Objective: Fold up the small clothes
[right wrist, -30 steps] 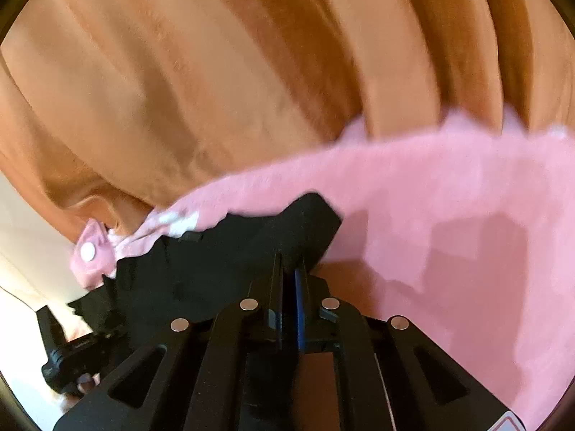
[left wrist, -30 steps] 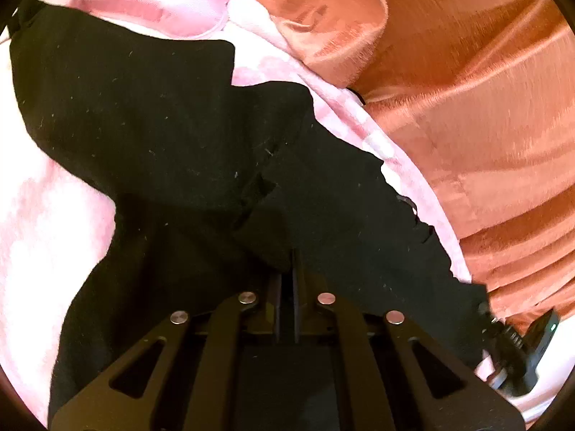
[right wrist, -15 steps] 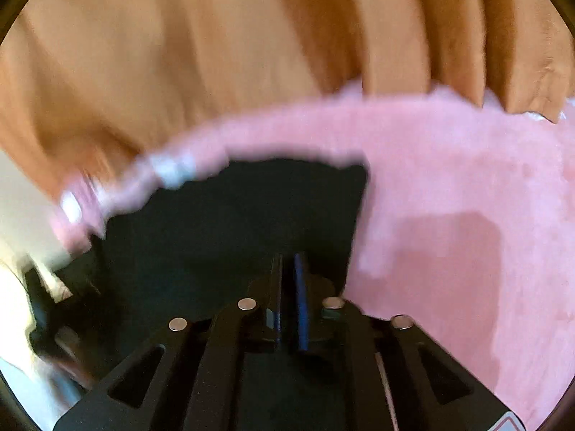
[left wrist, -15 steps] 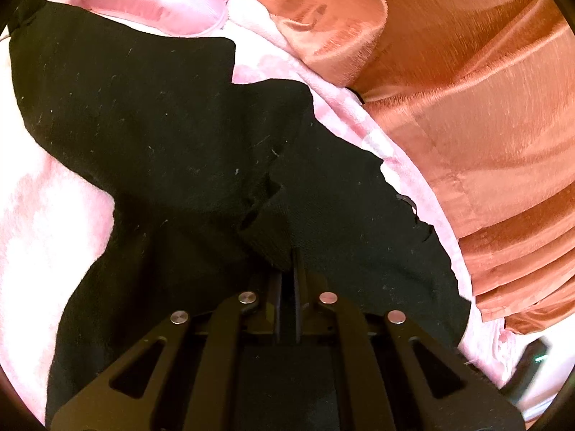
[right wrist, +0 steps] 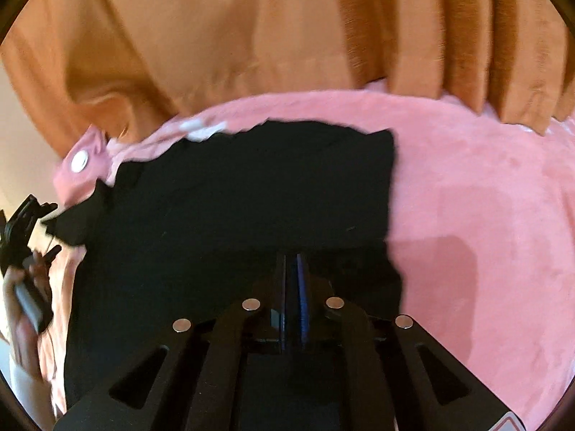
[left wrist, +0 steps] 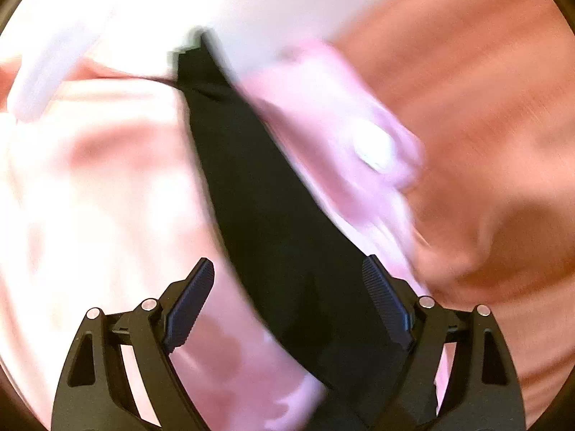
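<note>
Looking at a black garment (right wrist: pixel 233 197) spread mostly flat on a pink blanket (right wrist: pixel 485 197), far edge close under an orange curtain (right wrist: pixel 251 36) and near corner just beside a pink piece with a white button (right wrist: pixel 79 161). Finding the left tool (left wrist: pixel 287 262) gaping wide, having just been opening, with a strip of the dark cloth running beneath and between its fingers (left wrist: pixel 190 301) but pressed by neither pad. Finding the right tool (right wrist: pixel 293 256) almost closed over the near hem, having just eased apart a little to a thin slit; cannot tell against the dark fabric whether any cloth sits pinched there. Judging the fold as laid down and being let go. Could go wrong in several ways from here. Might drag the layer askew by pulling the right side away before the slit widens enough to free a caught hem. Might snag and flip the loose strip back by sweeping the open left fingers low across it, a real worry given how smeared that view looks. Might regrasp two layers instead of one, since black on black hides the edges. Might also nudge the far edge off the blanket toward the curtain.
</note>
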Demonstrator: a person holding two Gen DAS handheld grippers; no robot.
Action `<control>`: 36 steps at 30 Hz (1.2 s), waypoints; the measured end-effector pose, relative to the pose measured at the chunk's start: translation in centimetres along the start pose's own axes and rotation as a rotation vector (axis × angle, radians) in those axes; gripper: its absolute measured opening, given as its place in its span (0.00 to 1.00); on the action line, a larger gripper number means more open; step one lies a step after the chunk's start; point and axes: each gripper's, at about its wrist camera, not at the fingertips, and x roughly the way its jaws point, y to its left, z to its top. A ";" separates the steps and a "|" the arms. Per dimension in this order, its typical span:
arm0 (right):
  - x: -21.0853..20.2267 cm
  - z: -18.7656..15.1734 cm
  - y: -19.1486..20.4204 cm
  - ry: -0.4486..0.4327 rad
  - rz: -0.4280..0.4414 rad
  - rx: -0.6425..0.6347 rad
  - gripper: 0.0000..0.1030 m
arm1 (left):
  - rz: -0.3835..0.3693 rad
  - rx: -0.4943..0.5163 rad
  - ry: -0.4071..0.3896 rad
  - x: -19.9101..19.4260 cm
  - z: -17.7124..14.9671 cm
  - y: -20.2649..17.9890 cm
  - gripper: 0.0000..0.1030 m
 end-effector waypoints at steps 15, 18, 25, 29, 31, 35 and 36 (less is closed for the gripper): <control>-0.7 0.3 0.0 -0.004 0.043 0.057 0.18 | -0.001 0.412 -0.071 -0.4 0.5 -11.8 0.03; -1.0 0.6 -0.5 -0.005 0.062 0.086 0.18 | -0.196 0.582 -0.054 -4.7 -6.8 -19.0 0.03; -1.1 0.9 -2.1 -0.016 0.050 0.130 0.24 | -0.248 0.636 0.206 -1.8 -19.4 -22.8 0.09; -1.0 1.0 -3.0 -0.004 0.066 0.163 0.25 | 0.034 0.564 0.102 1.5 -13.1 -17.4 0.47; -1.0 1.0 -2.9 -0.006 0.067 0.163 0.26 | 0.132 0.538 0.033 2.0 -8.9 -13.2 0.47; -0.6 0.7 -1.9 0.000 0.064 0.137 0.30 | 0.126 0.455 0.006 0.6 -5.2 -9.5 0.47; -0.3 0.6 -1.4 0.007 0.063 0.124 0.30 | 0.076 0.440 0.013 -0.1 -5.3 -9.2 0.49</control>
